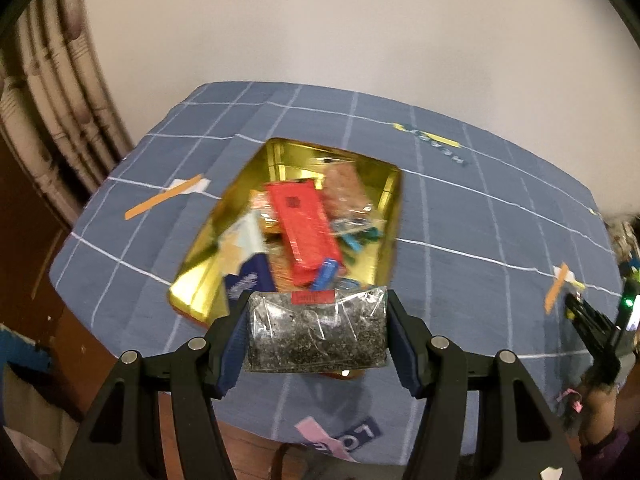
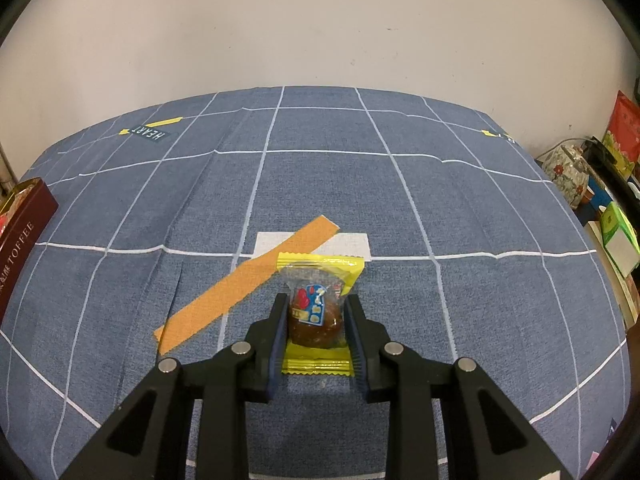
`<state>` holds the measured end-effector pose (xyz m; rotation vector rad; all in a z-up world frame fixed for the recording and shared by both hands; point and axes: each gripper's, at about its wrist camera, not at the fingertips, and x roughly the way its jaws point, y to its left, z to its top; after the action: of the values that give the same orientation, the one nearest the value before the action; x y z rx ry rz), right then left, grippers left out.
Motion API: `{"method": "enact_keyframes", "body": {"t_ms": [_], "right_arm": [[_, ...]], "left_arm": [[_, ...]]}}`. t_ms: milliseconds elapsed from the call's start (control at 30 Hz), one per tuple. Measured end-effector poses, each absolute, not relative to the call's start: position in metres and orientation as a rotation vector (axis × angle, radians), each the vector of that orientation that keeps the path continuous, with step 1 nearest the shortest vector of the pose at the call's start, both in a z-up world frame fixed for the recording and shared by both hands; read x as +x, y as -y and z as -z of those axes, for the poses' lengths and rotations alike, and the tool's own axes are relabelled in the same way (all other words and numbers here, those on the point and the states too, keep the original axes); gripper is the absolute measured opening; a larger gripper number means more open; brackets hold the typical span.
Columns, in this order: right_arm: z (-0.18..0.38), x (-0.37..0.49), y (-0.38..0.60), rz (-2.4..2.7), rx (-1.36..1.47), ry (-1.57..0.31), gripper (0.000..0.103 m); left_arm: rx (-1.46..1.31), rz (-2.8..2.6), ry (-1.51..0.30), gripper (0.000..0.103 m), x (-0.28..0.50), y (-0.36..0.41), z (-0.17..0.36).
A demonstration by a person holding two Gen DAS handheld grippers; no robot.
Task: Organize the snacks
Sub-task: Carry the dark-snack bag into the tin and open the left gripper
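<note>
Blue grid-lined cloth covers the tabletop (image 2: pixel 440 208). Nearest, the left tool (image 1: pixel 318 332) pinches a clear packet of dark snack (image 1: pixel 318 334) above the gold tin's (image 1: pixel 192 296) near rim; the right tool (image 2: pixel 316 320) pinches a yellow-edged wrapped sweet (image 2: pixel 318 312). Both look light, crinkly, slippery; grip mid-body. Beyond, a pale wall.
</note>
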<state>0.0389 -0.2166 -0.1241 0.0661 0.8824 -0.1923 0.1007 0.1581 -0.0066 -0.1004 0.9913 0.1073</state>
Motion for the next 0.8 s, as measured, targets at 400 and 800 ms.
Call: {"method": "enact_keyframes", "body": {"t_ms": [400, 800], "right_arm": [[0.124, 0.039, 0.216, 0.192, 0.067, -0.882, 0.029], [0.124, 0.039, 0.218, 0.188, 0.073, -0.882, 0.029]], "left_arm": [[-0.149, -0.216, -1.022, 0.058, 0.126, -0.215, 0.024], [-0.105, -0.194, -1.059, 0.058, 0.156, -0.203, 0.042]]}}
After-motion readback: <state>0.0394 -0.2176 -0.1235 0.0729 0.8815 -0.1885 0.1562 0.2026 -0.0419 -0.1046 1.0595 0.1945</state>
